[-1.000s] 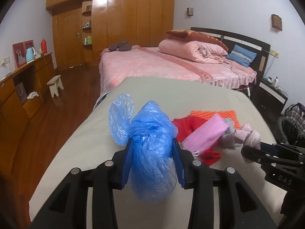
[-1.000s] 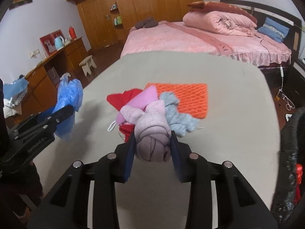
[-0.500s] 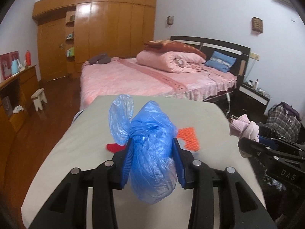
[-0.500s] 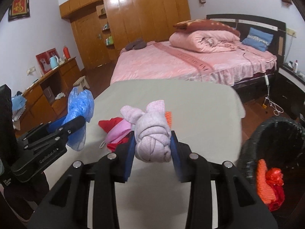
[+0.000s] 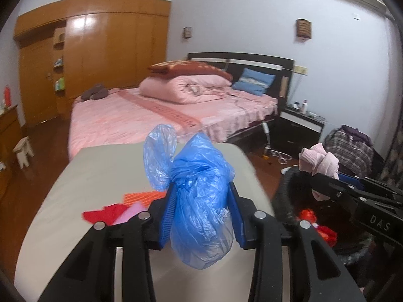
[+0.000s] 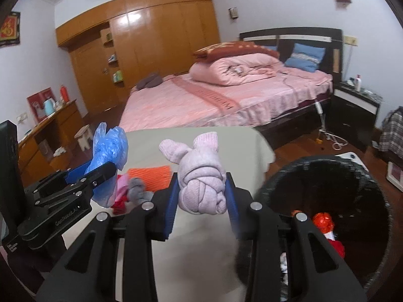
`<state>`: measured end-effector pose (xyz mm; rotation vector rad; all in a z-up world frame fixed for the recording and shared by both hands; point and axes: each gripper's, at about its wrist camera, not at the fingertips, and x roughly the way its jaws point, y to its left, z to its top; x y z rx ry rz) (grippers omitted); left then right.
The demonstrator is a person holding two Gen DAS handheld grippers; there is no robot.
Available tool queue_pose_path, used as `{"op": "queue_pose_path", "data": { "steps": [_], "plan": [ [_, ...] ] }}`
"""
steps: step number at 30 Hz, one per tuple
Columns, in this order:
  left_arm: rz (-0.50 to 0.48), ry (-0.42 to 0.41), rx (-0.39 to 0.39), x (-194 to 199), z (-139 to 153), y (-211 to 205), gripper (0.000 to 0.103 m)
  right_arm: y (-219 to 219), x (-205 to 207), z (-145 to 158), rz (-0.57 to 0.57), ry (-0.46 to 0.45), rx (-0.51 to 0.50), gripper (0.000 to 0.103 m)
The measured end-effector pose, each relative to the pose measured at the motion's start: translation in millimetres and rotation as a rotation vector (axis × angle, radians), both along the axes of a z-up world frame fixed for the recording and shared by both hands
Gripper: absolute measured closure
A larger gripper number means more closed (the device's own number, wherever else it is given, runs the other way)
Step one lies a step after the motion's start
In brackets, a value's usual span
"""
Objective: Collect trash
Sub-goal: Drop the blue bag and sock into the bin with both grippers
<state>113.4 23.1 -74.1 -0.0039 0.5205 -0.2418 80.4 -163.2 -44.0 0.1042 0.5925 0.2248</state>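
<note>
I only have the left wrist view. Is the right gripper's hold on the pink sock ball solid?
Observer: Yes. The right gripper is shut on the sock ball, with a pad against each side.
Operator: Is it over the bin?
Observer: Not quite, it seems. The bin's mouth opens to that gripper's right, and the table lies behind the ball.
Operator: What's on the table behind my bag?
Observer: A grey knotted rag beside the orange mat. The left gripper hides it from you.
</note>
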Motion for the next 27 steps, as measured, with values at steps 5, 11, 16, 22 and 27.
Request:
{"op": "queue_pose_path", "data": {
  "steps": [5,11,16,22,27],
  "plan": [
    [-0.081,-0.010,0.001,0.4,4.3,-41.1,0.064,-37.3,-12.0,1.4,-0.075,-0.009,-0.004,0.069],
    [-0.164,-0.004,0.000,2.1,5.5,-81.8,0.064,-84.6,-20.4,0.9,-0.158,-0.020,-0.012,0.069],
    [-0.242,-0.005,-0.001,0.4,4.6,-117.1,0.064,-122.7,-26.5,-4.6,-0.222,-0.011,-0.024,0.069],
    [-0.316,0.012,-0.008,4.7,-1.2,-159.2,0.064,-160.1,-35.4,-13.4,-0.290,-0.002,-0.034,0.069],
    [-0.355,0.026,-0.020,10.7,-7.7,-185.5,0.064,-183.6,-37.9,-20.3,-0.329,0.006,-0.037,0.069]
  ]
}}
